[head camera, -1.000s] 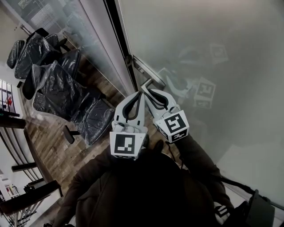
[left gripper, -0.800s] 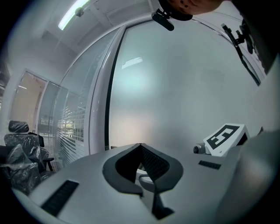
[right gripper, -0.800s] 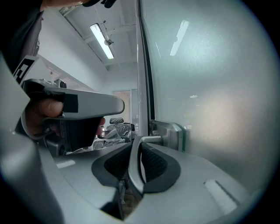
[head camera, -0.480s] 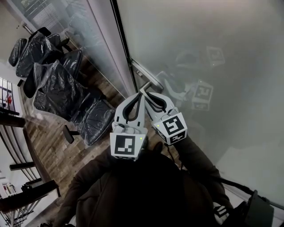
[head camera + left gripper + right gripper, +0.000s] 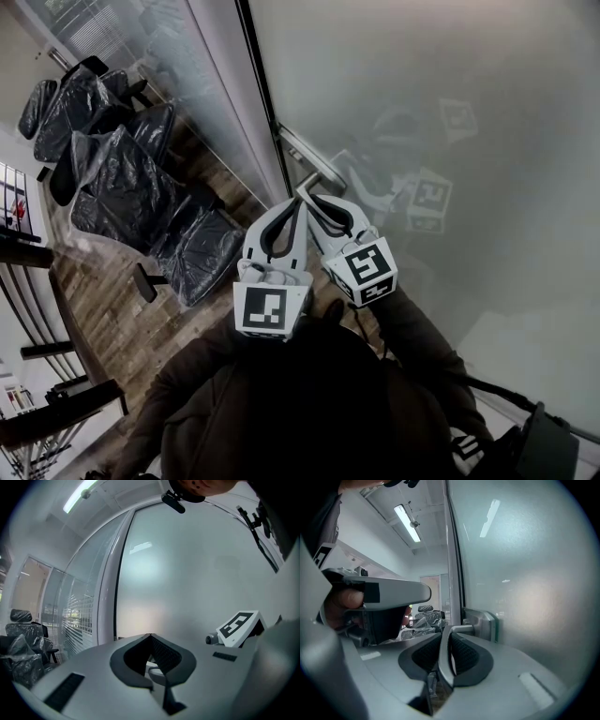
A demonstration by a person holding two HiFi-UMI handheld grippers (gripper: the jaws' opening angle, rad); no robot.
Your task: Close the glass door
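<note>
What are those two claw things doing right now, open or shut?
Left gripper: shut, nothing between its jaws.
Right gripper: shut on the door handle.

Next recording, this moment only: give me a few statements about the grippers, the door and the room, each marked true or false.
1. The right gripper has its jaws closed on the door handle. True.
2. The left gripper has its jaws wide apart. False: they are together, with nothing gripped between them.
3. Chairs wrapped in dark plastic stand on a wooden floor. True.
4. The glass door is clear and see-through. False: it is frosted and shows only faint reflections of the grippers' marker cubes.
</note>
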